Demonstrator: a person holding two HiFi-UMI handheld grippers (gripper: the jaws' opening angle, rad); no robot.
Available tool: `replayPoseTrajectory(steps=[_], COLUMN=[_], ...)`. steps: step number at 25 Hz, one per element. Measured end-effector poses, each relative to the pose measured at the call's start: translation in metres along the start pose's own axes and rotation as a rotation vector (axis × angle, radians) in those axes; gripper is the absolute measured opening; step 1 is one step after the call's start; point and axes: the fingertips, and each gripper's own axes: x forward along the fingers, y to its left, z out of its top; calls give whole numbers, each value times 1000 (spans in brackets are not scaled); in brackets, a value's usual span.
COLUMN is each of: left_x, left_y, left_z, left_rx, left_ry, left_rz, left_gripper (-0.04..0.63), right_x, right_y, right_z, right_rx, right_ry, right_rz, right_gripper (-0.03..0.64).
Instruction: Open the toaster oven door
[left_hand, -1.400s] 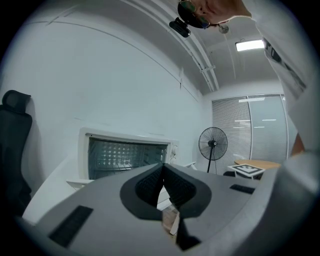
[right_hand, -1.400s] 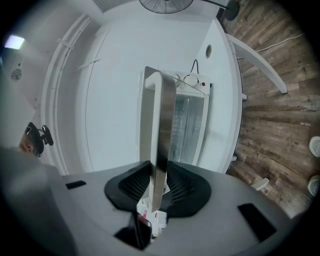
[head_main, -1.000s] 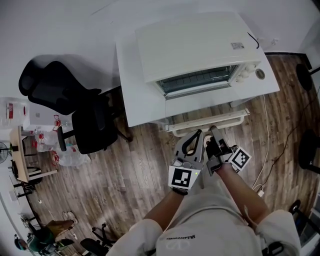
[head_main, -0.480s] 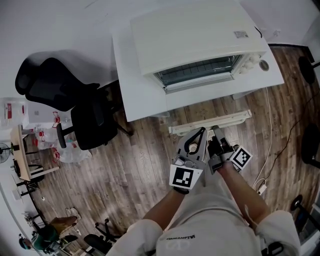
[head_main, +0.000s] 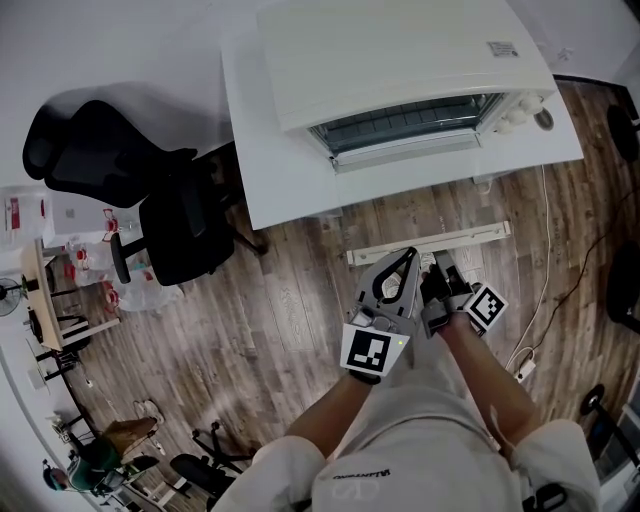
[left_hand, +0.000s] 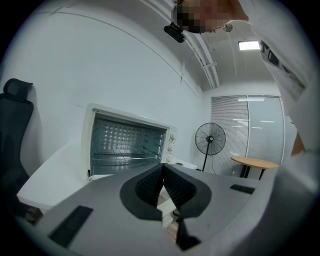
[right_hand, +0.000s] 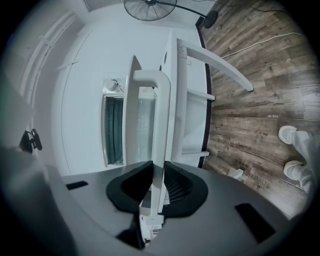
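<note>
Presently my right gripper (head_main: 440, 260), whose jaws have just been closing, grasps the door handle (head_main: 470, 235), low before the toaster oven (head_main: 400, 60); my left gripper (head_main: 409, 254), clenched empty, hangs beside. I should follow the hinge's arc downward, never yanking outward.

Toaster oven (head_main: 400, 60): casing is white painted metal by look, smooth, with a soft sheen.
Inside it, the back wall is dimpled bright metal and reflective; wire rack (left_hand: 125, 157) is shiny metal.
Door handle (right_hand: 150, 100) on its front: white, smooth, plastic by look, semi-gloss.
Table (head_main: 270, 180) beneath it: white top, smooth, matt.
Floor (head_main: 250, 330) in front of it: wood-grain planks, brown-grey, low sheen.
Office chair (head_main: 170, 230) to its left: black, matt, padded; cloth or mesh cannot be told.
Left gripper (left_hand: 162, 168): matt grey plastic body; pads (left_hand: 147, 185) black, ribbed, rubber-like.
</note>
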Motion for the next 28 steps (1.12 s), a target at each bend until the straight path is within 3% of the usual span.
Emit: replayPoseTrajectory(steps=[28], left_x=[14], left_y=[21], left_z=[-52], left_rx=[-19], left_ry=[27], left_rz=[25], left_gripper=[6], right_x=[23], right_y=[-72], right_z=[-1], right_rx=[15], right_ry=[13], right_rz=[-18], right_gripper=[87])
